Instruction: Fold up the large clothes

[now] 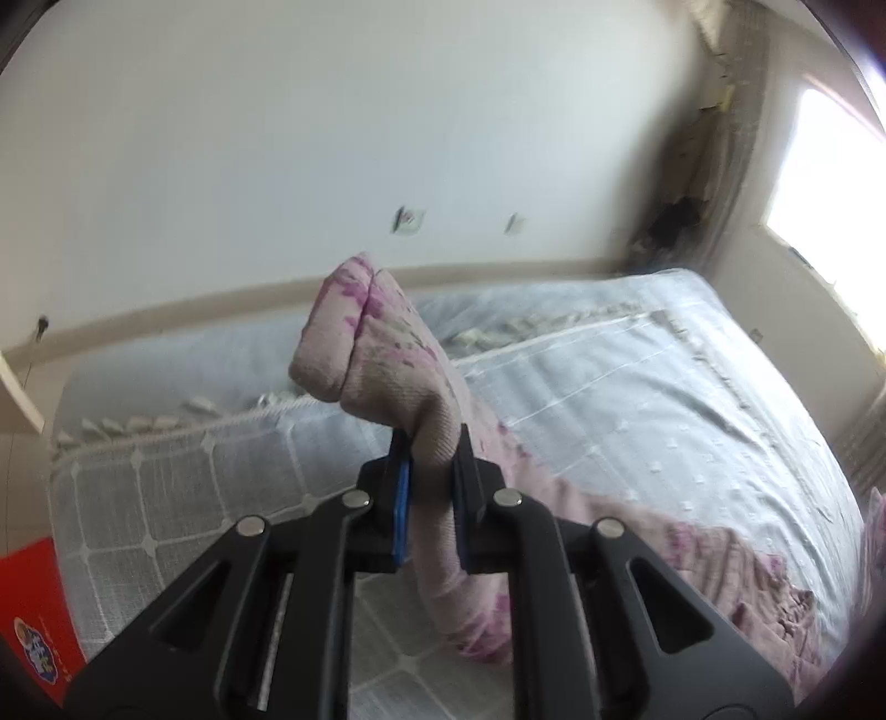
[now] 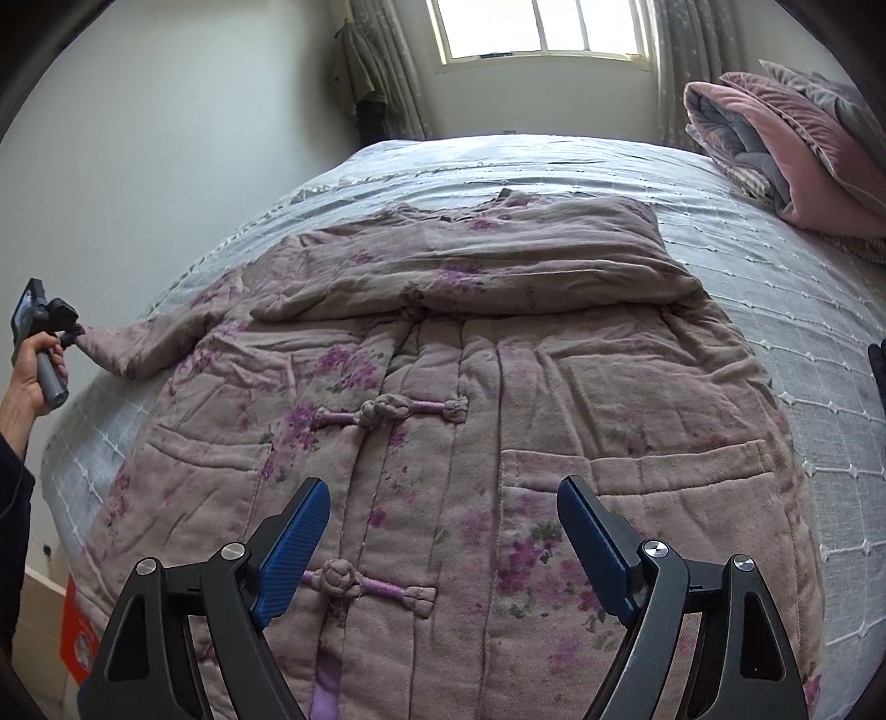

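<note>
Through the left wrist camera, we see the left gripper (image 1: 432, 448) clamped tight on a sleeve (image 1: 382, 354) of the padded floral jacket (image 1: 736, 565), the cuff sticking up past the blue pads and raised off the pale blue bedspread (image 1: 637, 387); the rest of the garment trails away to the lower right across the bed, with a white wall (image 1: 332, 138) behind and a red box (image 1: 33, 603) low at the left edge. Through the right wrist camera, we find the right gripper (image 2: 443, 518) with its jaws spread wide and nothing between them, hovering above the jacket's lower front, which lies face up on the bed with its knot buttons (image 2: 387, 412) fastened. One sleeve is folded across the chest; the other stretches left to the far gripper, gripped by a hand (image 2: 39, 376). A folded pink quilt (image 2: 786, 149) sits near the window (image 2: 542, 27).
</note>
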Demonstrator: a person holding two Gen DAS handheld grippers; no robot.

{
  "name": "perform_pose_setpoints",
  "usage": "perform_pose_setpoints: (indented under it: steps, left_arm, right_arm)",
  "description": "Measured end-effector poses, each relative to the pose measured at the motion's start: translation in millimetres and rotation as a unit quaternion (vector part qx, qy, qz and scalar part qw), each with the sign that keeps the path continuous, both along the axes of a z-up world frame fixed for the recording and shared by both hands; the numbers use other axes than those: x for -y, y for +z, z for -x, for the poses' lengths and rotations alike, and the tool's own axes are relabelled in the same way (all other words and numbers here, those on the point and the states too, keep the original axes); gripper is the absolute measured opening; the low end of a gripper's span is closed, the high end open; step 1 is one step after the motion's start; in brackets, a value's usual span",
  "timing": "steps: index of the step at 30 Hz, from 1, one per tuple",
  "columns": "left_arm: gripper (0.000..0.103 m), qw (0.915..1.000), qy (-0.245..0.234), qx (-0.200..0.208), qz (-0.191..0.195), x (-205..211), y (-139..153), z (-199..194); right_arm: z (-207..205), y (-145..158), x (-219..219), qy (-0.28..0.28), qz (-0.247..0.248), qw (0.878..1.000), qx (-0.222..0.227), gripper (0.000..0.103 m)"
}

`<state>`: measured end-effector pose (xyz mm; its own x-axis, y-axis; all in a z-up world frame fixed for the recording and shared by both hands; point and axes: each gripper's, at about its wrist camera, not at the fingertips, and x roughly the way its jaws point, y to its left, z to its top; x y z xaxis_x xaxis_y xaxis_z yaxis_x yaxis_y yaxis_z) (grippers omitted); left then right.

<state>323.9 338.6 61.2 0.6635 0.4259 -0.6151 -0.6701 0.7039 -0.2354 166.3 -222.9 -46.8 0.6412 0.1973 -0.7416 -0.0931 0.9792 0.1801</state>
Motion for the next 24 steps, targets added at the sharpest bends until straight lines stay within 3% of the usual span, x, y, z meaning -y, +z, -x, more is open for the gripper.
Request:
perform_pose_setpoints:
  steps: [5, 8, 13, 18, 20, 24]
  left_arm:
    - [0.014, 0.9956, -0.073, 0.048, -0.033, 70, 57, -5]
    - [0.014, 0.9911, -0.113, 0.063, -0.033, 111, 76, -17]
    - [0.014, 0.9746, -0.197, 0.102, -0.029, 209, 101, -37]
    - [0.014, 0.9520, -0.282, 0.113, -0.034, 317, 83, -48]
    - [0.014, 0.9421, -0.317, 0.107, -0.026, 365, 61, -54]
    - [0.014, 0.9298, -0.360, 0.075, 0.011, 418, 11, -62]
  right_arm:
    - [1, 7, 19, -0.023, -0.043, 0.999, 0.000, 0.085]
    - [2, 9, 29, -0.032, -0.058, 0.998, -0.006, 0.085]
    - [2, 11, 51, -0.049, -0.108, 0.993, -0.022, 0.085]
    - [5, 15, 78, -0.090, -0.115, 0.989, -0.018, 0.085]
    - [5, 16, 91, -0.105, -0.118, 0.987, -0.018, 0.085]
    - [7, 17, 117, -0.142, -0.125, 0.982, -0.020, 0.085]
